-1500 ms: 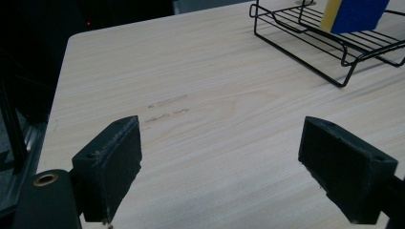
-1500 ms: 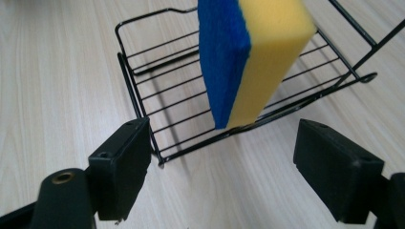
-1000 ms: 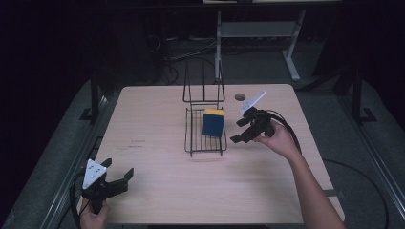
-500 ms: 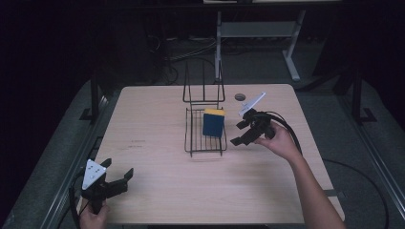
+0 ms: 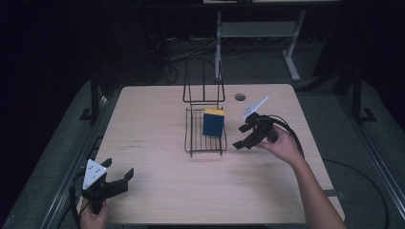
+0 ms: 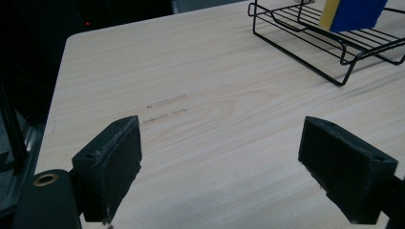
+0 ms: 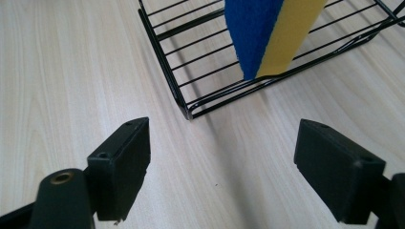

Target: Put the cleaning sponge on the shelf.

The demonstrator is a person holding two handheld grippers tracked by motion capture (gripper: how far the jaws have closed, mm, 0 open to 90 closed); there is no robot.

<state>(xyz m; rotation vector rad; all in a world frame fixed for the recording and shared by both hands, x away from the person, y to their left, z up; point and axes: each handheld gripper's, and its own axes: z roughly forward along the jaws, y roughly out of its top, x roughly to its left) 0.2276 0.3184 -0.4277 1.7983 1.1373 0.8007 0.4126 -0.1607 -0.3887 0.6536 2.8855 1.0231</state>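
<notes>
Near the tabletop's point(image 5: 157, 119) middle, the sponge point(image 5: 213, 123) is standing in the wire rack point(image 5: 193, 138); right gripper point(image 5: 243, 136) is hovering beside it, fingers wide; left gripper point(image 5: 119, 175) likewise wide.

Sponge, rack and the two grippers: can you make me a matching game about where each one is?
Things:
1. sponge
2. wire rack
3. left gripper
4. right gripper

Places:
A. near the table's front left corner, jaws open
B. standing on edge inside the rack
C. just right of the rack, jaws open
D. middle of the table

Pairs: 1-B, 2-D, 3-A, 4-C
</notes>
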